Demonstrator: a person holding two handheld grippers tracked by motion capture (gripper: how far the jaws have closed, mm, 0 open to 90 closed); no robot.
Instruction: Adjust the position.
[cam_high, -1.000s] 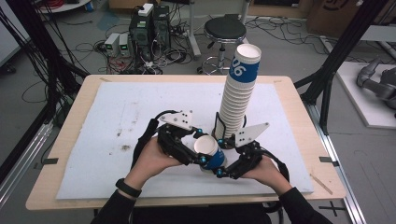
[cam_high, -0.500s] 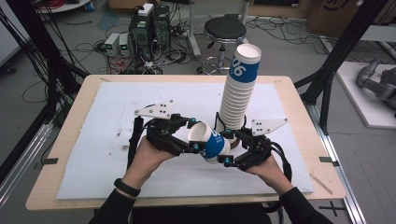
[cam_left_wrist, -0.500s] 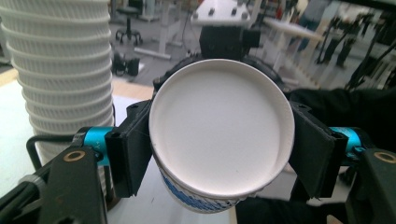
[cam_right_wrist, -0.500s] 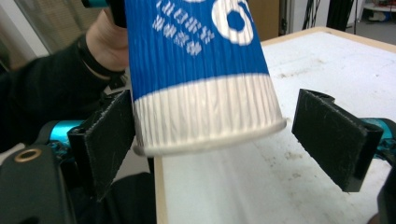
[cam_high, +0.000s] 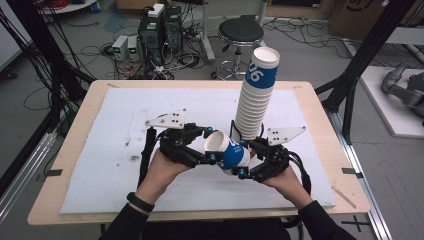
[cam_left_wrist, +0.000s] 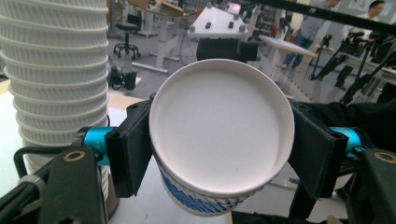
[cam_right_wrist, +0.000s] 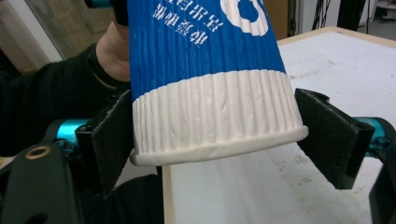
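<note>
While the left gripper (cam_high: 212, 150) pinches the cup (cam_high: 227, 150) by its base, the cup lies tipped on its side in the air above the table's (cam_high: 310, 95) near half, just in front of the tall stack of cups (cam_high: 255, 102). The right gripper (cam_high: 245, 162) has just been closing; its jaws flank the cup's rim end, one touching, the other a little apart.

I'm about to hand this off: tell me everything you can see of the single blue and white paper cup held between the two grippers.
The paper cup is ribbed, blue with white print and a white band at its rolled rim; inside it is plain white and empty. It lies tipped on its side above the table, close in front of the tall cup stack. The left gripper clamps it by the rim. The right gripper brackets it, one pad touching, the other slightly off; its jaws have just been closing.
</note>
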